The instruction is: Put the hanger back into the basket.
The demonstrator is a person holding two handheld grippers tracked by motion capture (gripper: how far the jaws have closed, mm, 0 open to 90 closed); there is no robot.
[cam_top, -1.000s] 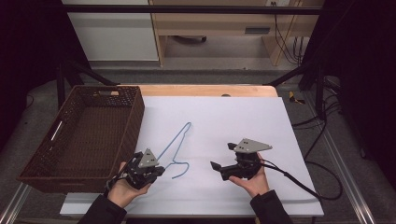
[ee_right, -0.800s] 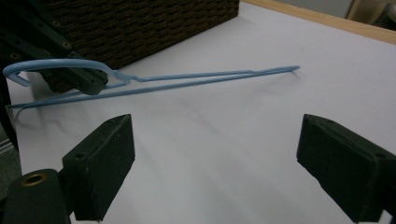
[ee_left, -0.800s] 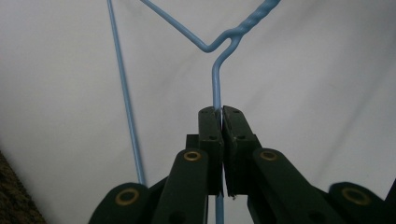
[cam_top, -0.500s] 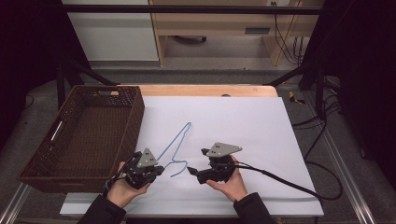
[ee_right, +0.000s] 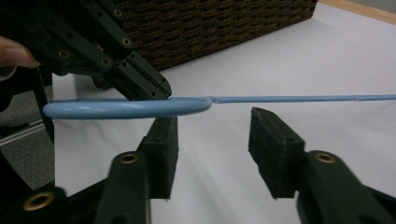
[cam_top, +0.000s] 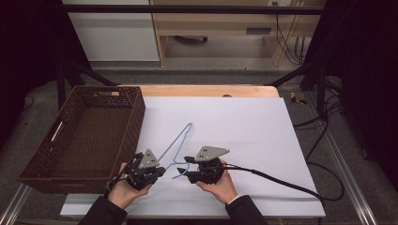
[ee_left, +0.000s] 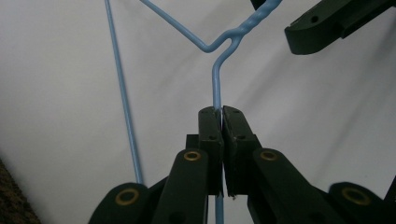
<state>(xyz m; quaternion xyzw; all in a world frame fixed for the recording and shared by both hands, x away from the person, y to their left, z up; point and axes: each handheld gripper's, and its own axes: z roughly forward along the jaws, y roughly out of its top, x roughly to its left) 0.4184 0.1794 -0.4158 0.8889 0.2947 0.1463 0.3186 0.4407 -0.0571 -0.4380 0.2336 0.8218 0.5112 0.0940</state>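
A light-blue wire coat hanger (cam_top: 176, 143) is seen lying on the white table sheet (cam_top: 244, 122), just beside the brown wicker basket (cam_top: 84, 136), with its hook end toward the person and its triangle stretching away up the table. In the left gripper view the hanger's wire is seen pinched between the two black jaws of the left gripper (ee_left: 222, 122), which are pressed together with nothing but the thin wire between them; the twisted neck (ee_left: 247, 29) lies just beyond the grip. In the high view this gripper (cam_top: 159, 170) is held low at the near edge of the sheet.

The right gripper (ee_right: 212, 140) is held with its jaws wide apart and nothing is grasped by it. In the right gripper view the hanger's hook (ee_right: 126, 107) is seen crossing just above the gap between the pads, with the left gripper's closed tips touching it from behind.

The step in hand is judged to be a second grasp on the hook or neck, so that the hanger can be carried by both grippers. For it to go well, the right jaws should be raised until the wire sits squarely between the pads, not on their tips, and closed slowly. The left pinch should be kept firm meanwhile, since a thin round wire is likely to roll or swivel. Contact between the two grippers should be avoided, as they are very near each other.
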